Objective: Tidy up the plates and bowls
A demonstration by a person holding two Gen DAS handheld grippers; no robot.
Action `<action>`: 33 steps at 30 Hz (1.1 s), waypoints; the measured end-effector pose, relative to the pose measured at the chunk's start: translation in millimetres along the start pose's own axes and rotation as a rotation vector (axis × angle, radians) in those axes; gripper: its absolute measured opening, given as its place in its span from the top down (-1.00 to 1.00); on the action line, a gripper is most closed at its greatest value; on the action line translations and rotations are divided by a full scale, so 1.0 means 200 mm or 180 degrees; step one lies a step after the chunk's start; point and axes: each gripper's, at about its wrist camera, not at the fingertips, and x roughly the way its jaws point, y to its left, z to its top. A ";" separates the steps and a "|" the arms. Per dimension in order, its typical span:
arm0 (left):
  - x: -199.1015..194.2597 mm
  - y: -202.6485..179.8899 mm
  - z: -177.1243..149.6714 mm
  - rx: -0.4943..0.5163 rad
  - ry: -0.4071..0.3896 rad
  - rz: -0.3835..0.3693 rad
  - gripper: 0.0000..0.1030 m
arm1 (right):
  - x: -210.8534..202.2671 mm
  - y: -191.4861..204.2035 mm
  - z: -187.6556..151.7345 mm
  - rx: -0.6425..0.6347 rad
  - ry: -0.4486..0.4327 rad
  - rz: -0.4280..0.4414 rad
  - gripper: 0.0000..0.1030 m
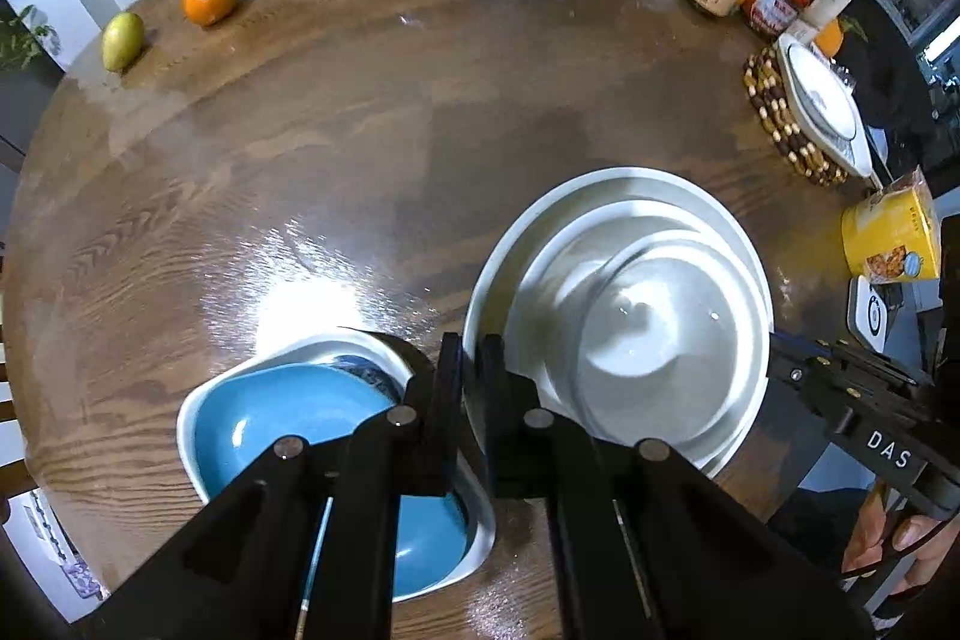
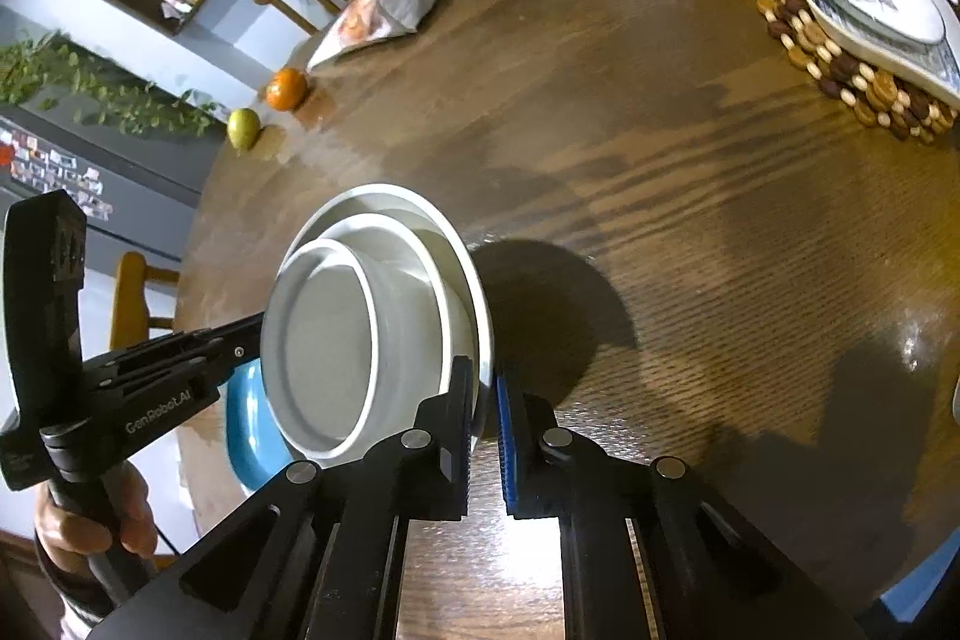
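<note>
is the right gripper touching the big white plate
Touching. The right wrist view shows the right gripper closed on the near rim of the big white plate, one finger on each face, no gap visible.

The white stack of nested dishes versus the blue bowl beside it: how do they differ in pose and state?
The white stack of nested dishes is gripped at its rim by both the left tongs and right tongs; the glossy blue bowl is ungripped. The stack looks tilted and lifted, casting a shadow; the blue bowl sits level inside a white squarish dish. Both are nested dishes over the round wooden table.
</note>
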 end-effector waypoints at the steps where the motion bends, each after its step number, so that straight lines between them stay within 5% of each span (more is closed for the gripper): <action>1: -0.02 0.01 -0.01 -0.0013 -0.0031 0.0017 0.98 | -0.01 0.01 0.00 -0.0015 -0.0006 0.0012 0.78; 16: -0.27 0.41 -0.27 -0.0678 -0.0285 0.0356 0.98 | 0.11 0.49 -0.02 -0.0660 0.0226 0.0266 0.78; 33: -0.15 0.62 -0.42 -0.1148 -0.0126 0.0436 0.96 | 0.38 0.67 -0.07 -0.1008 0.0527 0.0088 0.78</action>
